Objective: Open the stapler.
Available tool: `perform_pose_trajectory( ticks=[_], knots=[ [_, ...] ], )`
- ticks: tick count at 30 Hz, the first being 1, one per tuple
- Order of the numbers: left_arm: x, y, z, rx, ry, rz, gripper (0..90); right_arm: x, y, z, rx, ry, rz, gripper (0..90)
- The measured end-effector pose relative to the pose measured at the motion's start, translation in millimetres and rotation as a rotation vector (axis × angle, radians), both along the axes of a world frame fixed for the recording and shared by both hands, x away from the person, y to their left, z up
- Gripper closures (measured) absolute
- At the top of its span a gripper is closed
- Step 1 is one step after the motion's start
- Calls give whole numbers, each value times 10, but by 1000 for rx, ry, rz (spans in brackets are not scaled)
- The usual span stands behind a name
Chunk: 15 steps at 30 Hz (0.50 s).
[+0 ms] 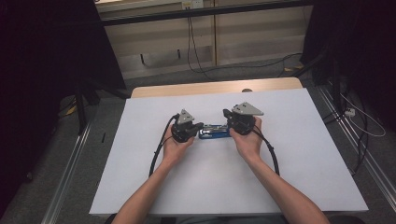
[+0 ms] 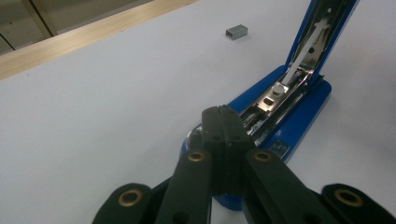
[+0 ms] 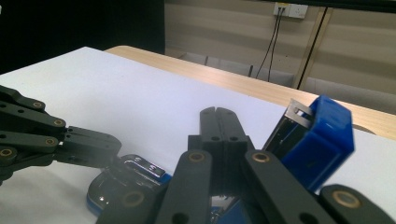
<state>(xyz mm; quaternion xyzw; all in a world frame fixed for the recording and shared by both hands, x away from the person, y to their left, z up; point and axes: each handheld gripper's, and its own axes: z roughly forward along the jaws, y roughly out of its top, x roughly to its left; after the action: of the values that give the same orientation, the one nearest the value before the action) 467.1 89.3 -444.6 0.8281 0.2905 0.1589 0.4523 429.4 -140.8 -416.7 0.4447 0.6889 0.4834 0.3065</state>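
Observation:
A blue stapler (image 1: 214, 132) lies on the white table between my two grippers. It is open: its top arm (image 2: 322, 28) stands up and the metal staple channel (image 2: 275, 95) is bare. My left gripper (image 2: 222, 116) is shut with its tips over the stapler's rear end; nothing shows between the jaws. My right gripper (image 3: 217, 121) is also shut, and the raised blue arm (image 3: 317, 135) stands just to the right of its jaws. In the right gripper view the left gripper (image 3: 88, 144) rests over the stapler's base (image 3: 135, 168). A small strip of staples (image 2: 236, 31) lies beyond the stapler.
A white sheet (image 1: 280, 154) covers the table, with a wooden edge (image 1: 215, 87) at the far side and a small round object (image 1: 246, 90) on it. Cables (image 1: 159, 149) trail from both grippers. Dark stands and floor cables flank the table.

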Motion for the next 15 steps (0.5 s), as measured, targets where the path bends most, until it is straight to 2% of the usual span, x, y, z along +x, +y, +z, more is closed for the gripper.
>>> perform_pose_trajectory(
  ticks=[4, 9, 15],
  knots=[
    [0, 2, 0, 2, -2, 1, 900, -1, -9, 3, -8, 0, -2, 900],
    [2, 3, -4, -7, 1, -1, 900, -3, -109, 13, 2, 0, -24, 900],
    [-1, 1, 0, 1, 1, -1, 900, -17, -191, 27, 1, -2, -17, 900]
  ],
)
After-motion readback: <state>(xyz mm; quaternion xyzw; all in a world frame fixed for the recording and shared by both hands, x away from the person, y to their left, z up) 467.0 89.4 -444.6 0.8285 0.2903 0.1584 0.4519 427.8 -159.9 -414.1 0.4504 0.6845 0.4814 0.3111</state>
